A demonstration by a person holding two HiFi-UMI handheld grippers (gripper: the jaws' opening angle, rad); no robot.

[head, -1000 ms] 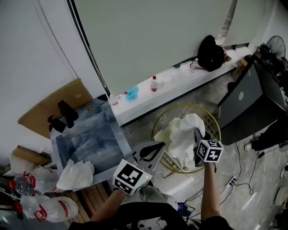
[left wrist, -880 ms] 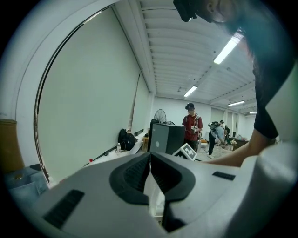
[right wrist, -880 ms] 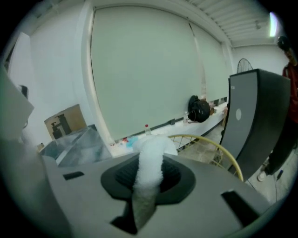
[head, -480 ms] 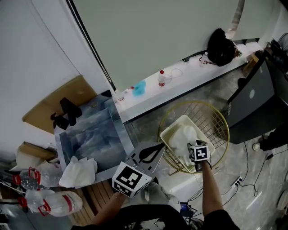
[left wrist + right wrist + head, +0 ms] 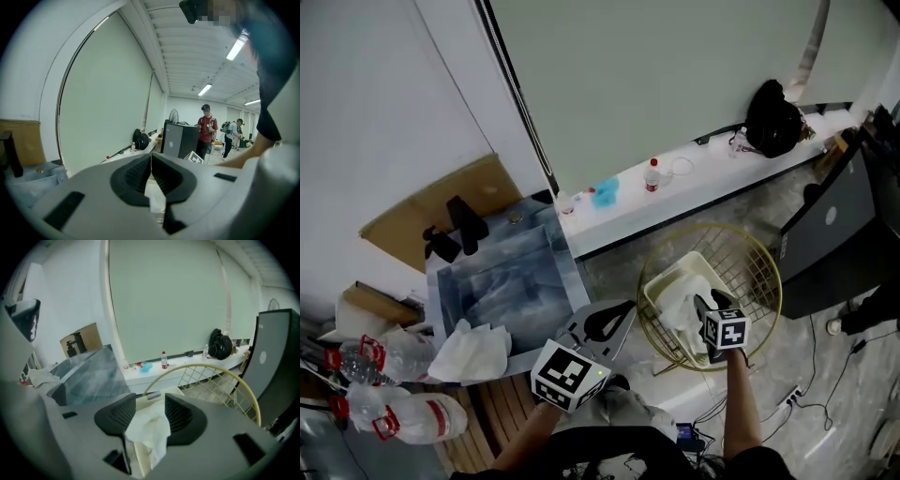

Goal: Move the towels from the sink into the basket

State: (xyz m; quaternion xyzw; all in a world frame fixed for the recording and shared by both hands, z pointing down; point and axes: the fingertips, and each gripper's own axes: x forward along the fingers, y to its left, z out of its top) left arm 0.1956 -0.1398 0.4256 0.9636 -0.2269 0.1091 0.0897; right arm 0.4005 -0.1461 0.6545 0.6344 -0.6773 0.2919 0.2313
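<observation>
Towel (image 5: 471, 351) at the sink's (image 5: 546, 246) seven o'clock corner looks light and limp — pinch a raised fold; right tool (image 5: 150, 403) is opening around a second towel (image 5: 147, 427) over the wire basket (image 5: 766, 267), left tool (image 5: 151, 157) closed on nothing.

Inside the gold, grid-wired basket (image 5: 712, 226), a white towel (image 5: 686, 305) lies in a cream tub (image 5: 670, 275). Left of the basket, the sink (image 5: 502, 281) is mottled blue-grey, and farther left of the basket is a second white towel (image 5: 472, 351). Beyond the basket, a white ledge (image 5: 694, 183) carries a clear bottle (image 5: 652, 175) with a red cap and label, and a bright blue object (image 5: 605, 192). Up and to the right of the basket sits a black bag (image 5: 773, 117). Beside the basket, the floor (image 5: 614, 265) is grey and marbled.
</observation>
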